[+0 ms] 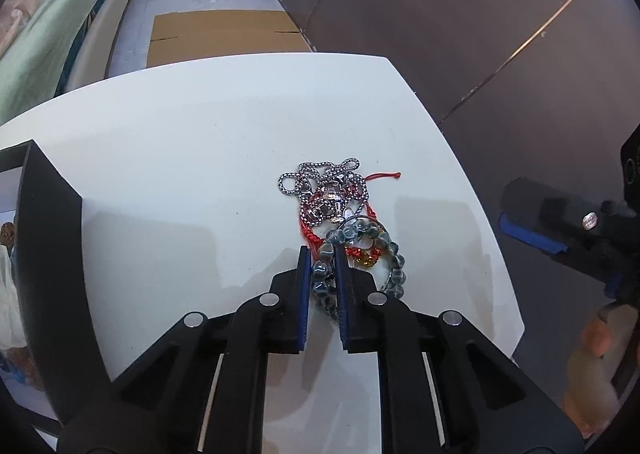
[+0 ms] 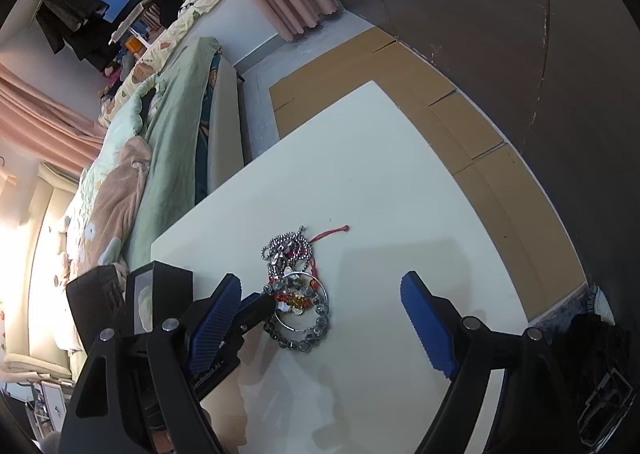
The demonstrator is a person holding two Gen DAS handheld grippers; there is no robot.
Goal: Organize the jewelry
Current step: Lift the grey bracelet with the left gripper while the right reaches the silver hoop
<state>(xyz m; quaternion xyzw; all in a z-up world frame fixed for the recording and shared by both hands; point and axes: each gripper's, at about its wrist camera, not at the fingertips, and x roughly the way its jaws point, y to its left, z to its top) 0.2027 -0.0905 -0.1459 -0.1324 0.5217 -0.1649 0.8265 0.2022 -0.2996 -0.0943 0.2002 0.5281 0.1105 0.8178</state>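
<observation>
A tangle of jewelry lies on the white table (image 1: 180, 158): a silver chain necklace (image 1: 320, 186), a red cord bracelet (image 1: 310, 234) with amber beads, a thin silver bangle and a grey-blue bead bracelet (image 1: 394, 270). My left gripper (image 1: 322, 258) is shut on the bead bracelet's left side, down at the table. In the right wrist view the same pile shows, with the bead bracelet (image 2: 304, 338) and chain (image 2: 286, 248). My right gripper (image 2: 320, 308) is open wide above the pile and empty. The left gripper's tip (image 2: 256, 308) touches the pile from the left.
A black jewelry box (image 1: 48, 238) stands at the table's left; it also shows in the right wrist view (image 2: 158, 294). Cardboard (image 2: 440, 122) covers the floor beyond the table. A bed (image 2: 160, 158) lies left, a dark wall (image 1: 480, 14) right.
</observation>
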